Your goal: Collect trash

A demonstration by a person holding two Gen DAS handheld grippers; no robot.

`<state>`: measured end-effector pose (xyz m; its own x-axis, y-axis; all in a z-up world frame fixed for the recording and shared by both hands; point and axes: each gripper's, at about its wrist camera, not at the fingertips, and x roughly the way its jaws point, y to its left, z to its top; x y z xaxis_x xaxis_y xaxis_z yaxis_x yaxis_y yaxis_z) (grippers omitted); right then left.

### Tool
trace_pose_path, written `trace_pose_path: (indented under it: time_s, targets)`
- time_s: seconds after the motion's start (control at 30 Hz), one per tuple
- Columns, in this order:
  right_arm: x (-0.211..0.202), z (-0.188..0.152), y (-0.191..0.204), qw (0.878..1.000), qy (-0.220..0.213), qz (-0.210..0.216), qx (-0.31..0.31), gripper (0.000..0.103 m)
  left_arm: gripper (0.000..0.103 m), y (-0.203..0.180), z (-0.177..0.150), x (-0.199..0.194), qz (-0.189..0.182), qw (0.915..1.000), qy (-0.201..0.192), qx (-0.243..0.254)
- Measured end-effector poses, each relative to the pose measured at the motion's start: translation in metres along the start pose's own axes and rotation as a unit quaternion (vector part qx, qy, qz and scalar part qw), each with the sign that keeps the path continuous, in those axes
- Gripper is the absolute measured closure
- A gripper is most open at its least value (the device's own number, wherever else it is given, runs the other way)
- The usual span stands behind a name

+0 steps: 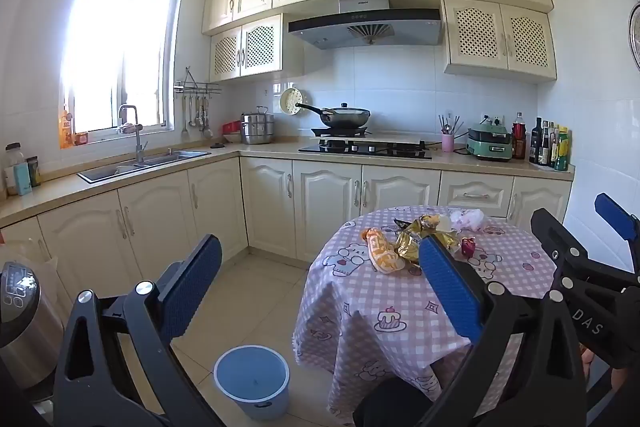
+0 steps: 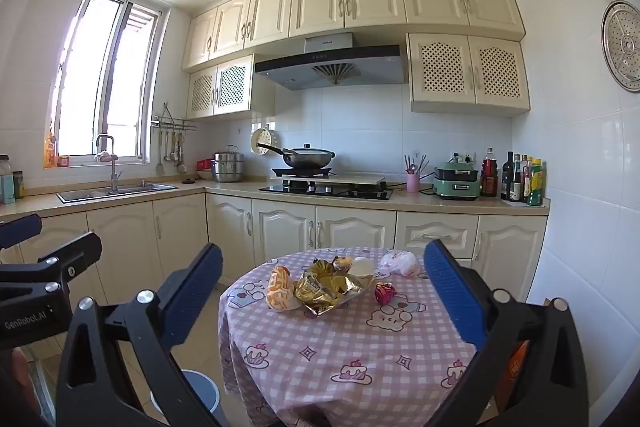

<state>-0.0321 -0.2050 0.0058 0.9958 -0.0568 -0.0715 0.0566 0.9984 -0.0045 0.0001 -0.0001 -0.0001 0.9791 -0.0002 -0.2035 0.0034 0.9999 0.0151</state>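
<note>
I see round table [image 2: 360, 347], checkered cloth. Bucket [image 1: 252, 381] on floor just left of table. Trash on table far side: gold wrapper [image 2: 326, 285], orange bag [image 2: 280, 287], white bag [image 2: 400, 263], red wrapper [image 2: 385, 293]. Left gripper [image 1: 320, 291], right gripper [image 2: 324, 291] both spread wide, holding nothing, short of table.

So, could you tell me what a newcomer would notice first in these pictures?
Probably the round table with its pink checked cloth, bearing a cluster of trash: a gold wrapper, an orange packet and a crumpled white bag. A blue bin stands on the floor left of it.
</note>
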Motion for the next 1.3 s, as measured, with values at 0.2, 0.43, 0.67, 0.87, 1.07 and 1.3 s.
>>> trace_pose_path:
  time_s: [0.2,0.43,0.67,0.87,1.07,1.3]
  targets:
    - [0.000,0.000,0.000,1.000,0.001,-0.001,-0.001,0.004,0.007,0.000,0.000,-0.001,-0.003,1.0000,0.000,0.000]
    - [0.000,0.000,0.001,1.000,0.001,-0.001,-0.002,0.004,0.007,0.000,-0.003,0.000,-0.003,1.0000,0.002,-0.001]
    - [-0.002,0.001,0.001,1.000,0.002,-0.001,-0.002,0.004,0.007,0.000,-0.007,0.002,-0.004,1.0000,0.005,0.001]
    - [0.000,-0.005,-0.002,1.000,0.003,-0.002,-0.001,0.004,0.007,0.000,-0.008,0.003,-0.004,1.0000,0.006,0.002]
    - [0.000,-0.005,-0.002,1.000,0.003,-0.001,0.000,0.004,0.007,-0.001,-0.010,0.004,-0.005,0.9999,0.008,0.004]
    - [0.002,-0.007,-0.002,1.000,0.006,-0.002,0.000,0.004,0.007,-0.003,-0.013,0.004,-0.006,0.9999,0.010,0.005]
